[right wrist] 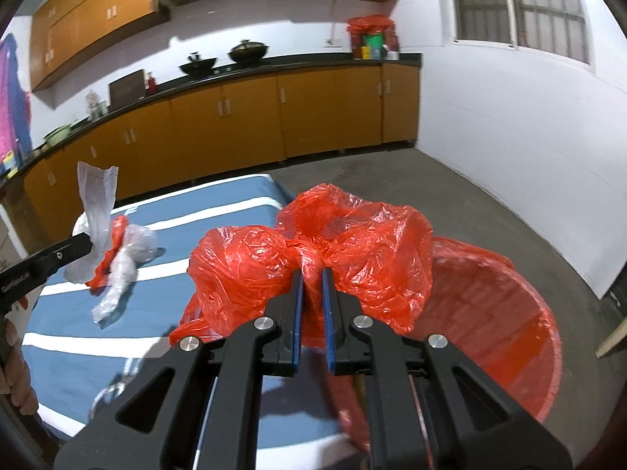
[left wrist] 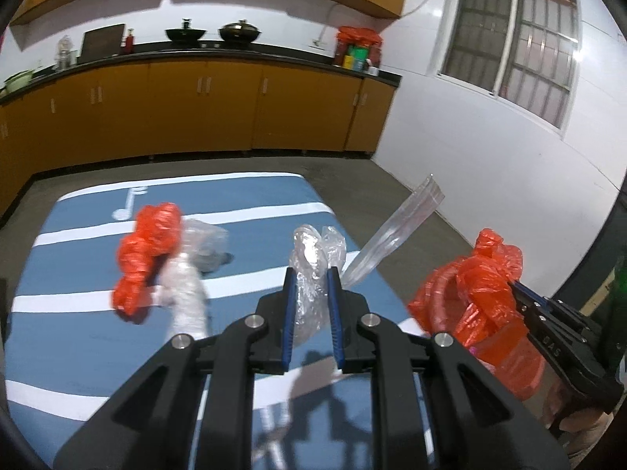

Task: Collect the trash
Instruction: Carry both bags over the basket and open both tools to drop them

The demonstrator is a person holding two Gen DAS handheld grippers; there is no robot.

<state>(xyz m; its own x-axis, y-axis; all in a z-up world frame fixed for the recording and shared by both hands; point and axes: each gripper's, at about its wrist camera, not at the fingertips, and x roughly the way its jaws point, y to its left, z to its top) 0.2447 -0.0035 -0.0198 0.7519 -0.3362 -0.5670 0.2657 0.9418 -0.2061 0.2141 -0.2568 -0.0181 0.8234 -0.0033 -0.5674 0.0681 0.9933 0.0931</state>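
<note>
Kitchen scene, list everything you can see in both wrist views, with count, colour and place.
Clear plastic bag: one, transparent, clamped in left gripper above table.
Red plastic bag: one, red, clamped in right gripper.
Red-lined bin: one, red, on floor beside table.
Trash pile: red and clear plastic, on table.
Table: one, blue with white stripes.
Woks: two, black, on counter.
Cabinets: orange, along wall.
Left gripper: black, blue pads.
Right gripper: same.
</note>
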